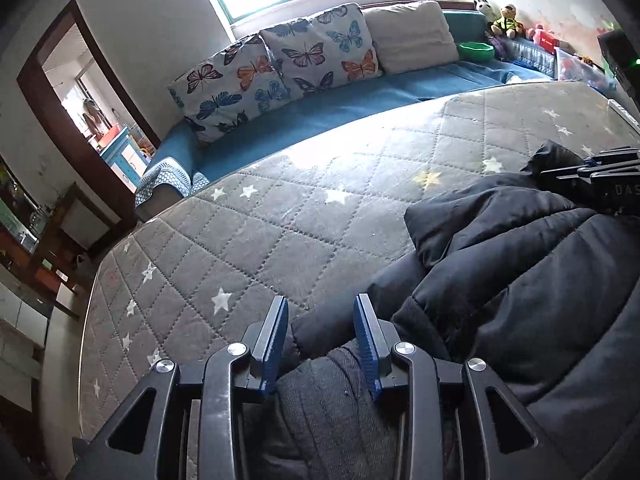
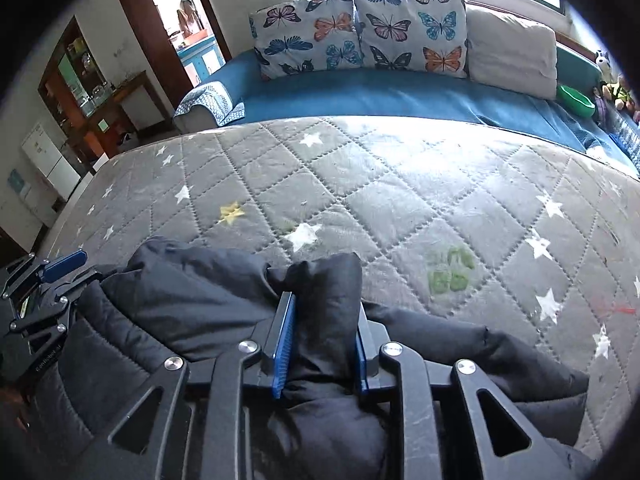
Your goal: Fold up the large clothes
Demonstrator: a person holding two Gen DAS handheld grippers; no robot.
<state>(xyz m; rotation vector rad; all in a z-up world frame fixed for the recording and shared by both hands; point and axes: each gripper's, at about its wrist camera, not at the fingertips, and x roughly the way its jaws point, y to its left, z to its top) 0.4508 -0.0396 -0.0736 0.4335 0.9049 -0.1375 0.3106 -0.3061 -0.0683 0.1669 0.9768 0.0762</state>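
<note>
A black puffer jacket [image 1: 520,280] lies bunched on the near side of a grey quilted mattress [image 1: 280,220] printed with stars. My left gripper [image 1: 320,300] stands over the jacket's left end with its blue pads apart; a dark sleeve and grey lining lie between and under them, unpressed. In the right wrist view the jacket [image 2: 180,292] spreads to the left, and my right gripper [image 2: 324,300] is shut on a thick upright fold of it that fills the gap between the pads. The right gripper [image 1: 584,168] also shows at the right edge of the left wrist view, and the left gripper [image 2: 68,268] at the far left of the right wrist view.
Beyond the mattress [image 2: 400,184] runs a blue sofa [image 1: 320,112] with butterfly cushions [image 1: 304,52] and a beige pillow [image 1: 412,36]. A green bowl [image 1: 476,51] and stuffed toys [image 1: 506,20] sit at its right end. On the left, a doorway [image 1: 92,120] with a person beyond, and shelving [image 2: 80,76].
</note>
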